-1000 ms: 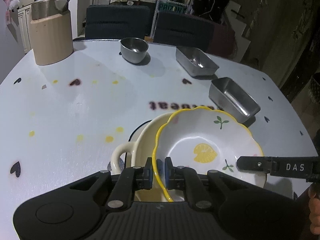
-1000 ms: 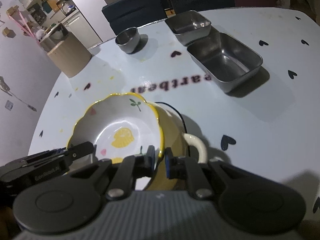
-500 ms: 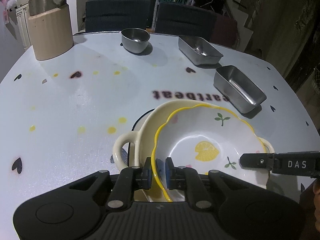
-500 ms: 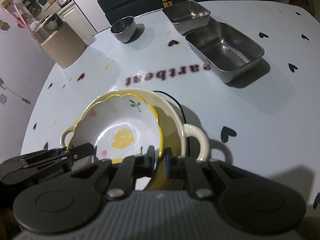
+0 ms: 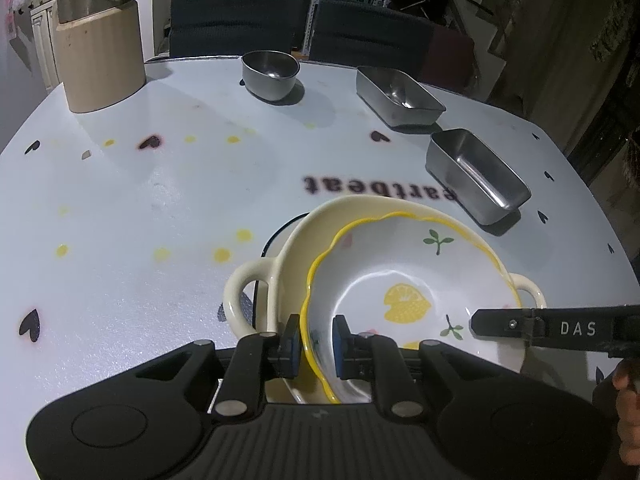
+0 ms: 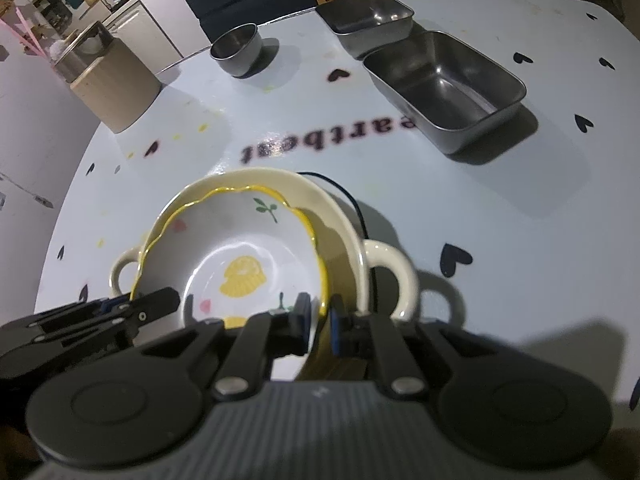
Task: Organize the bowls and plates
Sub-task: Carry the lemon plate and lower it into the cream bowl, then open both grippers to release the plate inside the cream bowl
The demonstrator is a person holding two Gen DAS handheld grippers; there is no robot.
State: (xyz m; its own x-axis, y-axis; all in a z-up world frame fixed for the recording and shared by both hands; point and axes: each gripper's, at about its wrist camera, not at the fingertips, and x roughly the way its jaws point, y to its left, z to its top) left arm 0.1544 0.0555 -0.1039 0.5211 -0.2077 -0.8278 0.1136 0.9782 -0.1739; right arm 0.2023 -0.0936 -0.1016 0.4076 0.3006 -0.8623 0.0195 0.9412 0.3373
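**Left tool**: pads straddle the rim of the lemon bowl at its 7 o'clock. The outer pad is against the wall and a sliver of gap seems to show at the inner pad. We cannot tell whether it is clamped or only loose.

**Right tool**: closed on the same rim at 5 o'clock in its own view, gripping the bowl.

**Lemon bowl:** nested in the cream handled dish, tilted and crowded toward the dish's 3 o'clock side in the left view. We judge it not yet seated flat.

**Surface**: carries the stack. The steel tin stands near, at 1 o'clock.

**Risks, as we judge them:**
- Uneven release: if one tool lets go first, the bowl pivots on the other pad and knocks the dish wall, which could chip it.
- Glazed, scalloped rim: the pads may slip.
- Pulling back with a pad caught on the rim drags bowl and dish together toward the surface's 6 o'clock edge.
- An off-centre bowl may rock once it is free.
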